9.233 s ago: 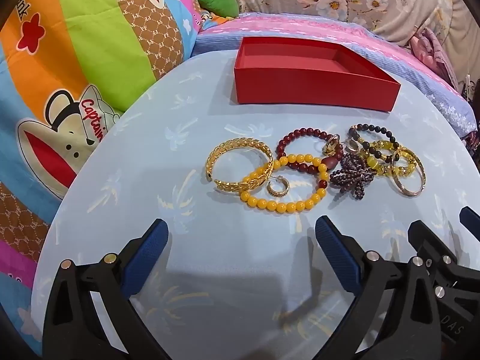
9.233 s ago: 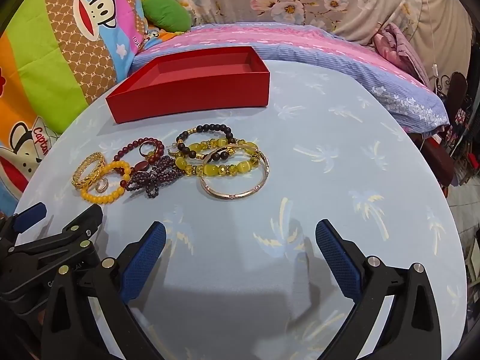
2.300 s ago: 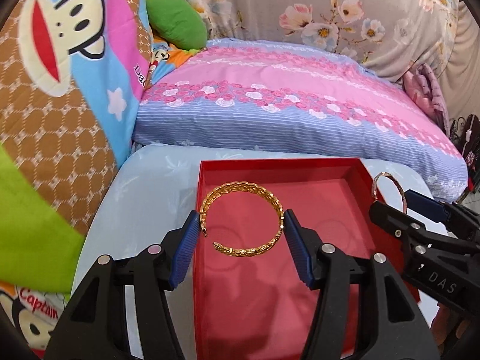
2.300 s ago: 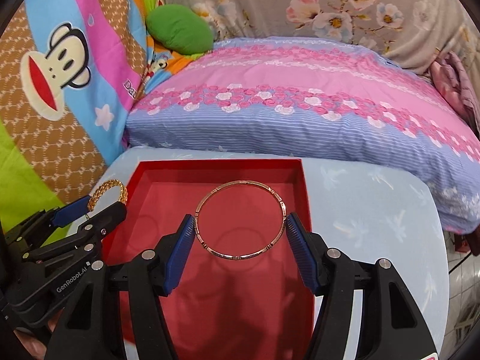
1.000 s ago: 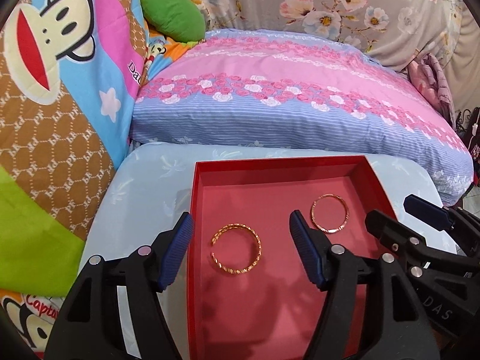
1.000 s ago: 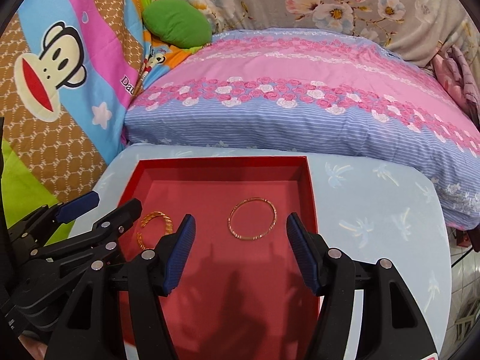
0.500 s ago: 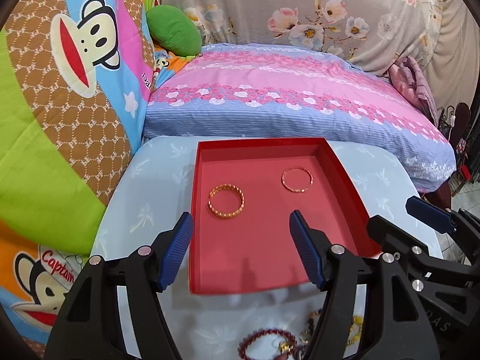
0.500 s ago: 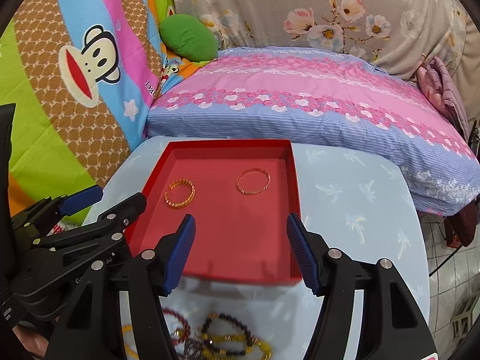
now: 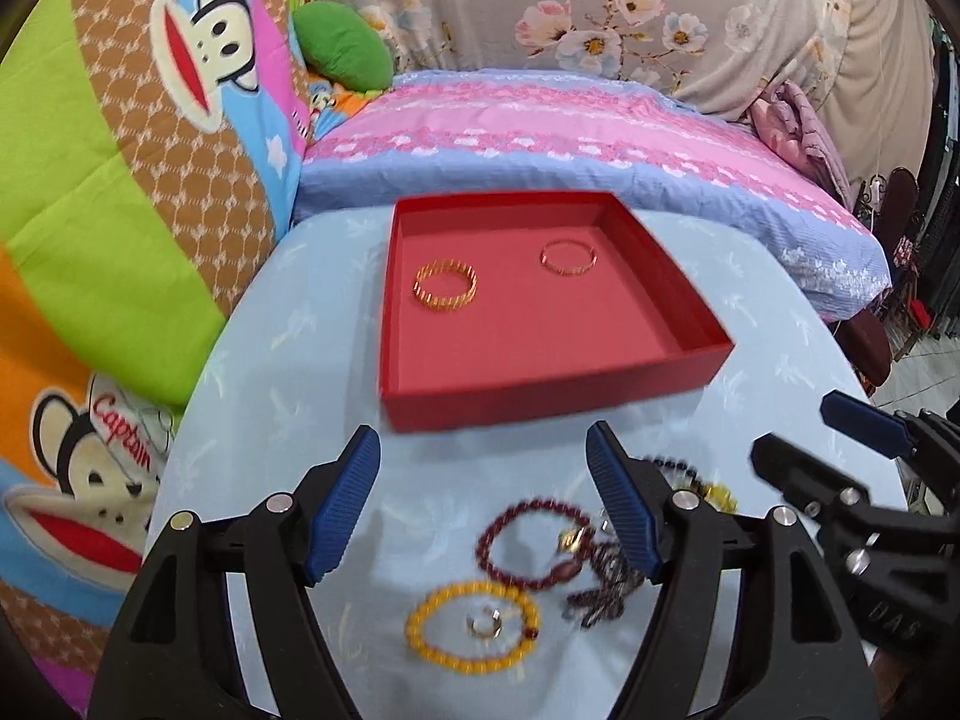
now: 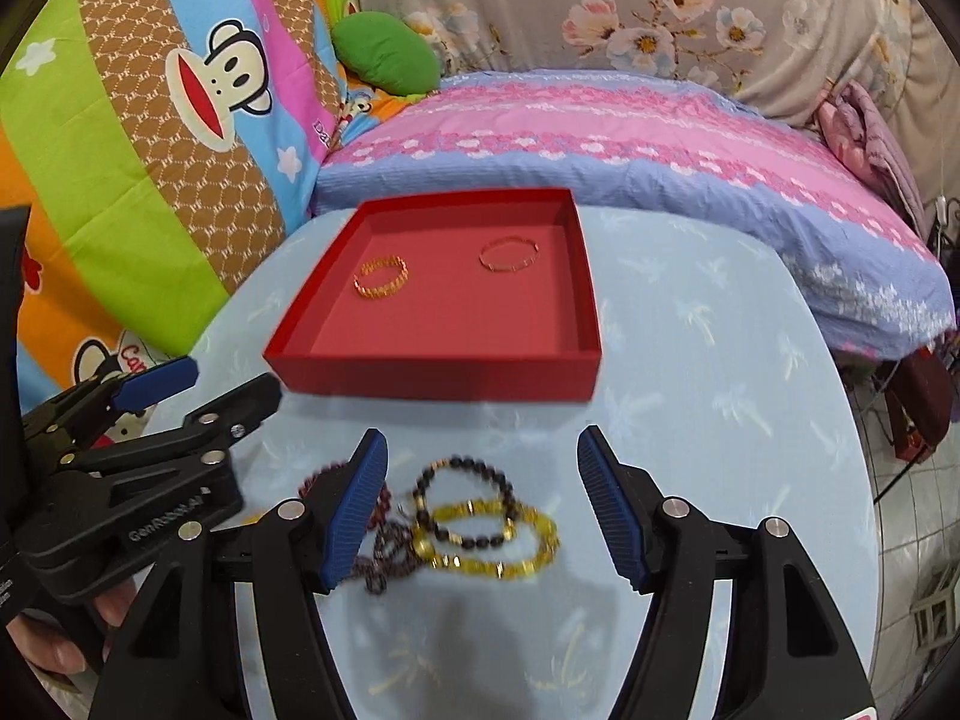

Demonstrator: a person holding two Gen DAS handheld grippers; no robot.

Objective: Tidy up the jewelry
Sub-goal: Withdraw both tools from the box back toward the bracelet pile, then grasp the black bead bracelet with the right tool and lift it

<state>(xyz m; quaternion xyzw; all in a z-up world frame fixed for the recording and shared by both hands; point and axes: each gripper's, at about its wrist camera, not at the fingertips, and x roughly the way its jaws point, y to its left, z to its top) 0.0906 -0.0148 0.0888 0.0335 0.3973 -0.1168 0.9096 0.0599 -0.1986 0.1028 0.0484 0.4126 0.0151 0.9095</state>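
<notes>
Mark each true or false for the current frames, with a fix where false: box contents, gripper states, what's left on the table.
1. Two bangles lie in the red box: a gold bangle and a thin bangle. True.
2. The left gripper holds a bracelet. False: it is open and empty.
3. The right gripper is open. True.
4. The yellow bead bracelet is in the box. False: it lies on the table.
5. The bangles overlap. False: they lie apart.
</notes>
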